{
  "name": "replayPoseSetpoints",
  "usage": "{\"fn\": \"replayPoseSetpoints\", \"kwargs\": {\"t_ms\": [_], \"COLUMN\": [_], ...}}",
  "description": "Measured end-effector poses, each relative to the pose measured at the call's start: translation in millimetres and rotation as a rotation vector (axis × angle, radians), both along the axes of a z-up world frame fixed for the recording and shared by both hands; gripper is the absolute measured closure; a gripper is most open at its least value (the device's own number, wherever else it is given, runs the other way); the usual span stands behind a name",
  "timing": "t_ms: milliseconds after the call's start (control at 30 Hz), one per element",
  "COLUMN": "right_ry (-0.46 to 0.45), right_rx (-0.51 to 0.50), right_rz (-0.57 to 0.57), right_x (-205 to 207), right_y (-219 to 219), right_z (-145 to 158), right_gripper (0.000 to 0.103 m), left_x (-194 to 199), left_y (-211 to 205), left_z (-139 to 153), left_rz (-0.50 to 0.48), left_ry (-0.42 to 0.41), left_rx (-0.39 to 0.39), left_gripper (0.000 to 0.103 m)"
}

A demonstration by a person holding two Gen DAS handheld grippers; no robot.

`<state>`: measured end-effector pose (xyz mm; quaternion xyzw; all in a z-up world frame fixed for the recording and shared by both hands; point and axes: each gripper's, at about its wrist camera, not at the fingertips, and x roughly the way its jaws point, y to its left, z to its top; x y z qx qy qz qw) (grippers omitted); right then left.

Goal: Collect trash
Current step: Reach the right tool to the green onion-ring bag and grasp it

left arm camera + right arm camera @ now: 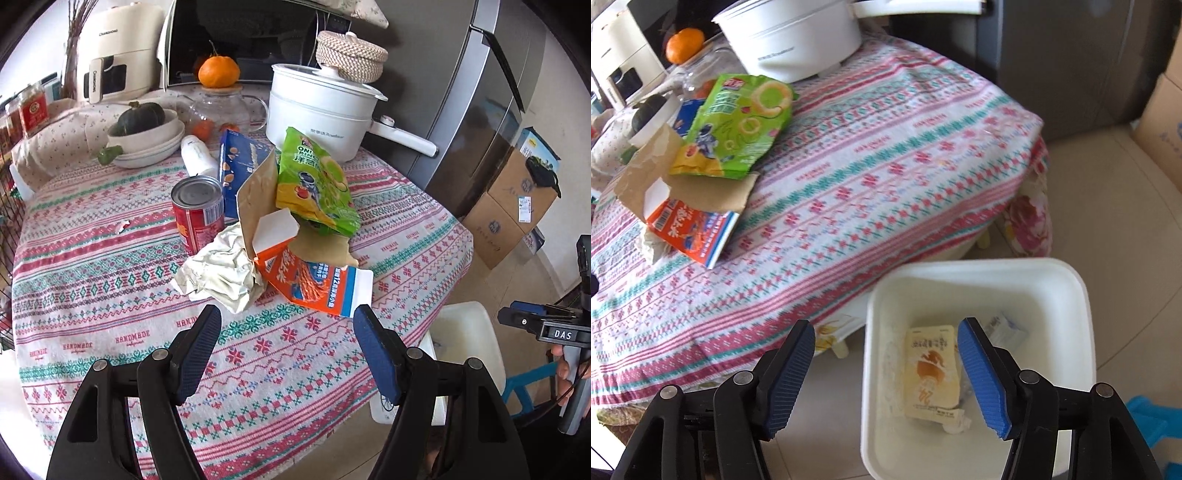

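On the counter (110, 295) a can (197, 214) stood left of the crumpled paper (218, 273), with a torn carton (314, 284) right of that paper. A snack bag (314, 184) lay on the carton's flap, before the pot (321, 110). Beside the counter, on the floor, the bin (1071, 295) held a pouch (932, 373).

Trash heaped mid-table: green onion-ring snack bag (317, 184), crinkled, propped atop torn brown cardboard (258, 192). Orange-and-blue carton (314, 284) flattened, flaps open, lying under the cardboard's front edge. Crumpled off-white paper wad (218, 273) touching carton's left side. Red tin can (197, 214) upright just behind wad. White bin (979, 280) on floor beside table, holding a yellow pouch (932, 369), flat.
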<state>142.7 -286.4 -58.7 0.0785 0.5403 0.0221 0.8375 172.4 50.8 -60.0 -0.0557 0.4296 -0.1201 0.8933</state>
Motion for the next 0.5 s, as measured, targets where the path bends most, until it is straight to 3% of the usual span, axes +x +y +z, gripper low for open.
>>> {"fn": "replayPoseSetpoints", "kwargs": {"t_ms": [100,233,300,500], "right_ry": [-0.006,-0.006,-0.003,0.003], "right_rx": [-0.010,-0.002,0.013,0.004], "right_rz": [0.030,0.050,0.053,0.056], "right_x": [11.3,26.9,35.1,60.2], "right_y": [14.2,26.7,30.5,37.2], "right_z": [5.7,11.0,12.4,8.9], "right_gripper": [0.034,0.032,0.032,0.032], "left_x": [17.5,41.4,54.6,84.7], "left_y": [2.5,0.5,-0.1,7.0], "left_z": [-4.1,-7.4,-13.3,-25.5], "left_rz": [-0.002,0.000,0.015,0.103], "left_ry": [-0.005,-0.031,-0.015,0.015], "left_rx": [-0.017,0.005,0.019,0.000], "left_gripper": [0.044,0.051,0.060,0.073]}}
